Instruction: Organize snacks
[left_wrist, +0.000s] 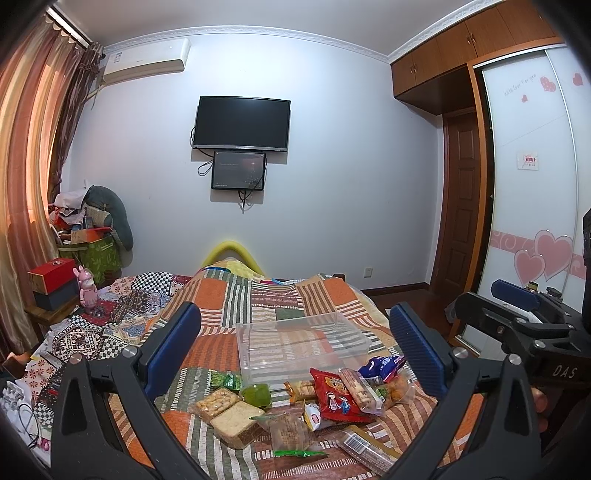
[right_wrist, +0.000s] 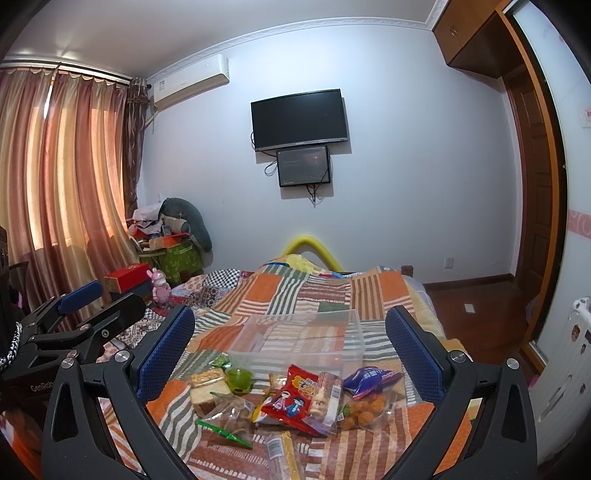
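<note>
A pile of snack packets lies on the patchwork bedspread in front of a clear plastic bin (left_wrist: 301, 341) (right_wrist: 295, 338). It includes a red packet (left_wrist: 338, 397) (right_wrist: 291, 397), a blue bag (left_wrist: 380, 365) (right_wrist: 369, 380), a green jelly cup (left_wrist: 255, 393) (right_wrist: 239, 378), cake slices (left_wrist: 231, 415) and a bag of orange balls (right_wrist: 364, 411). My left gripper (left_wrist: 293, 352) is open and empty, held above the pile. My right gripper (right_wrist: 290, 350) is open and empty, also above the pile. Each gripper shows at the edge of the other's view, the right one (left_wrist: 517, 310) and the left one (right_wrist: 96, 306).
The bedspread (left_wrist: 280, 295) covers a bed that runs toward the far wall with a TV (left_wrist: 242, 123). A pink toy (left_wrist: 86, 291) and boxes (left_wrist: 51, 282) stand at the left. A wardrobe (left_wrist: 532, 177) and floor are at the right.
</note>
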